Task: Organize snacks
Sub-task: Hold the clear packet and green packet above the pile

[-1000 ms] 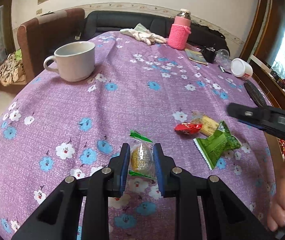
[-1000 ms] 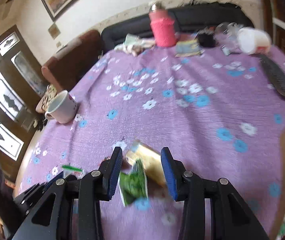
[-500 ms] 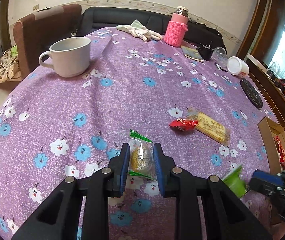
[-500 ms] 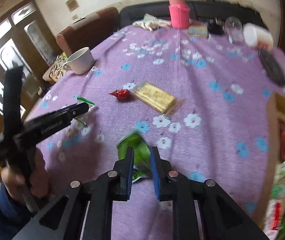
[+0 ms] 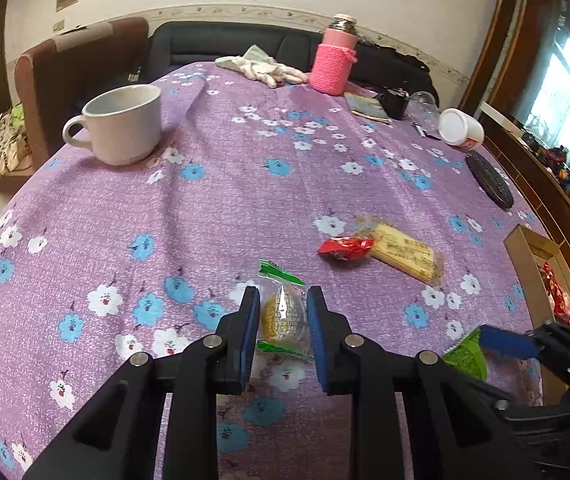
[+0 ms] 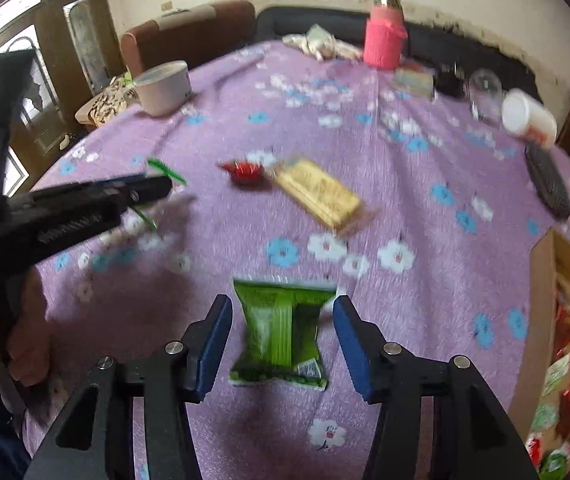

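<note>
A: Snacks first: where is the green packet (image 6: 281,336)?

B: Between the pads of the right gripper (image 6: 282,340), which have just been opening; gaps show on both sides, so nothing presses on it. Blur hides whether it rests on the purple tablecloth (image 6: 405,184).

A: And the left gripper (image 5: 281,320)?

B: Clamped on a clear-wrapped yellow snack (image 5: 283,312), left of the green packet. The wrapper's lower end is hidden behind the fingers.

A: Others?

B: A red candy (image 6: 245,171) and a yellow bar (image 6: 317,194) lie touching, beyond the green packet. To its right a cardboard box (image 6: 541,280) is cut off by the frame; its wrappers are too smeared to identify.
</note>
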The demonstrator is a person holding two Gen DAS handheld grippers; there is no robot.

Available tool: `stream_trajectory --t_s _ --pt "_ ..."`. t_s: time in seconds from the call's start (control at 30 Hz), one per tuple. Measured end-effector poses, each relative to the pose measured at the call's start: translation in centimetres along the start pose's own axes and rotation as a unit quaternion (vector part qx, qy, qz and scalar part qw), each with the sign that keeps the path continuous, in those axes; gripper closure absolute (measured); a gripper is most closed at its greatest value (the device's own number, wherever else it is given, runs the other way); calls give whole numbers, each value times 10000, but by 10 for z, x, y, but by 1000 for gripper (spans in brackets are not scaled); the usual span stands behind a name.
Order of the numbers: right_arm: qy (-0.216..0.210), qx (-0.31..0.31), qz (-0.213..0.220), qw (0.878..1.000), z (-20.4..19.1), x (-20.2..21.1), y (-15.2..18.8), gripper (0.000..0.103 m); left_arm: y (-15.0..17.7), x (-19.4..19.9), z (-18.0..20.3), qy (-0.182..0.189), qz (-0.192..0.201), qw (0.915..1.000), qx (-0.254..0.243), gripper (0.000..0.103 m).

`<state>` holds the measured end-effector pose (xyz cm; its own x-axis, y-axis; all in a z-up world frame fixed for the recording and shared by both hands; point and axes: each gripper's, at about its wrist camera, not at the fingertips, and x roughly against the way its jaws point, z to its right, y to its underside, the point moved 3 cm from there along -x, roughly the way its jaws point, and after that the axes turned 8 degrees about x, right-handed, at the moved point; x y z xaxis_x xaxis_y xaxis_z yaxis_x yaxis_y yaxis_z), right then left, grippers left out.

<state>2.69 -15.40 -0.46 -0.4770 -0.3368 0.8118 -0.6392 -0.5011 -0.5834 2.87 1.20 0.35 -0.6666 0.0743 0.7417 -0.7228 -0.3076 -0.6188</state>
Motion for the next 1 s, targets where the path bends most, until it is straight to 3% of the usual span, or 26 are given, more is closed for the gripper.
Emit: stream_trajectory --t_s 0.03,0.07,0.1,0.17,0.47,0.6,1.0 --pt "3 -62 -41 10000 3 -4 2 46 0 0 1 20 0 10000 -25 80" --pt "-10 -93 -21 10000 4 -6 4 57 0 1 4 70 -5 10000 -64 80" --pt "-34 -124 -8 9999 5 -8 5 61 1 1 6 103 -8 9999 -98 80" --pt "-27 -200 108 9997 7 -6 5 62 2 2 11 161 13 9997 -200 80" --pt "25 -834 955 9919 25 14 0 62 13 11 38 330 197 9962 -788 80" --pt "232 -857 1012 9909 26 16 0 62 17 14 45 268 316 9941 -999 80" --pt "209 -936 1169 9885 32 23 0 62 22 17 54 165 460 9907 -1269 80"
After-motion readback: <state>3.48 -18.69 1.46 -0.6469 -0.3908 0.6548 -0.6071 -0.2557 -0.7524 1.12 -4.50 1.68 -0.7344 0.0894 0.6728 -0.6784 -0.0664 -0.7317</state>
